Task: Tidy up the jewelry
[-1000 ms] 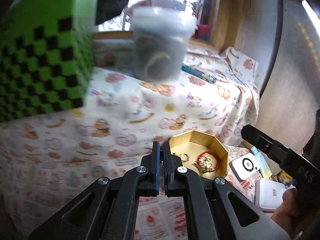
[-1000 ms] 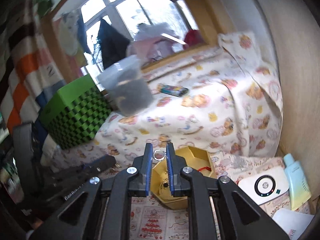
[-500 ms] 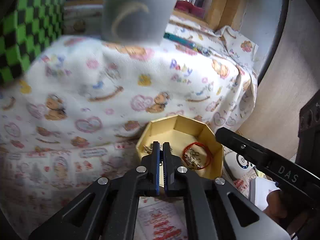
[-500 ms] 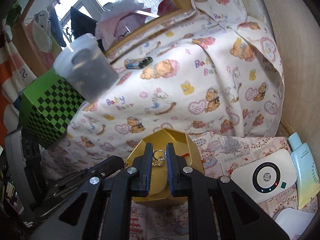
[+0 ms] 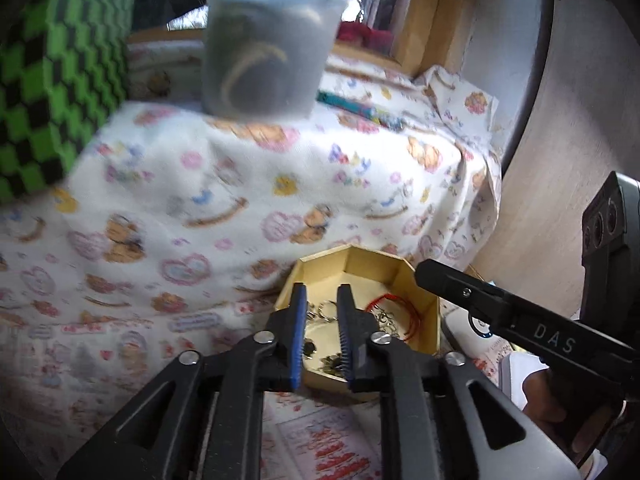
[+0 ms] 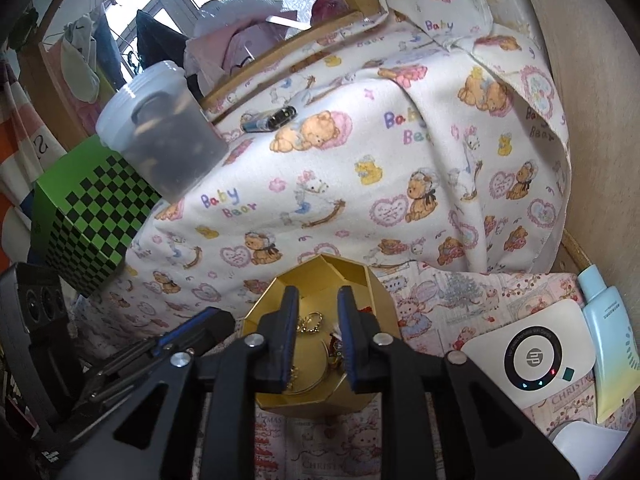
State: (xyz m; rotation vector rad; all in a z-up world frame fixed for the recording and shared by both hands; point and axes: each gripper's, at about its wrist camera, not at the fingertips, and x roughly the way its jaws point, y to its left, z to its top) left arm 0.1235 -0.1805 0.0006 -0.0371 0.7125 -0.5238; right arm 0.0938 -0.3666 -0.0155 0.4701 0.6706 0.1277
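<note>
Rings (image 6: 311,322) and a red bracelet (image 5: 400,312) lie in the gold octagonal box (image 6: 352,276) below the bear-print cloth (image 6: 360,168). Both grippers hang over it, left gripper (image 5: 322,304) and right gripper (image 6: 318,304), jaws just parted narrowly, gripping nothing.

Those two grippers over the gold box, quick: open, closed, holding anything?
Left gripper: fingers just opened, nothing pinched, above the gold box.
Right gripper: fingers just opened, nothing pinched, the rings lie below.

Both grippers — left (image 5: 322,294) and right (image 6: 318,296) — tilt downward, jaws just parted, gripping nothing.
</note>
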